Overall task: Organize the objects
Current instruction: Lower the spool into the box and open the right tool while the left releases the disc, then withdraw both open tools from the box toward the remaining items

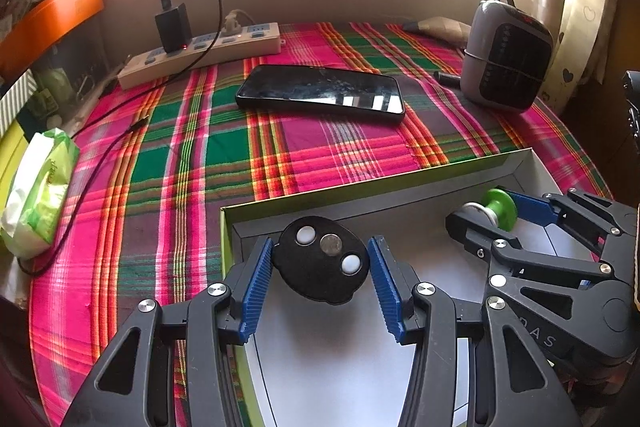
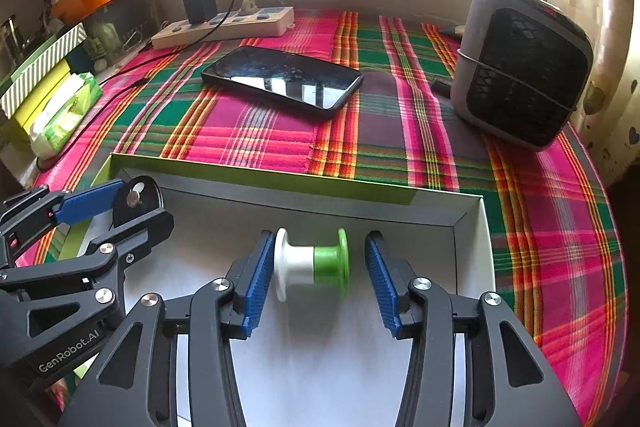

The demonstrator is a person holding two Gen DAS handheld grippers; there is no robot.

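Observation:
A shallow box [image 1: 360, 187] with green outer walls and a white floor lies on the plaid cloth. My left gripper [image 1: 320, 259] is over its left part, its blue pads pressed on both sides of a black oval device [image 1: 322, 261] with two white buttons, which is held tilted up off the floor. In the right wrist view this device [image 2: 138, 199] shows at the left, inside the box [image 2: 260, 175]. My right gripper [image 2: 316, 267] stands open around a white and green spool [image 2: 312, 263] lying on its side. The left pad touches the white flange; the right pad is clear of the green one.
Beyond the box a black phone [image 1: 320, 93] lies flat on the plaid cloth [image 1: 192, 167]. A power strip [image 1: 200, 55] with a charger and cable runs along the back left, a grey fan [image 1: 508, 55] stands back right, and a tissue pack [image 1: 36, 195] lies at the left edge.

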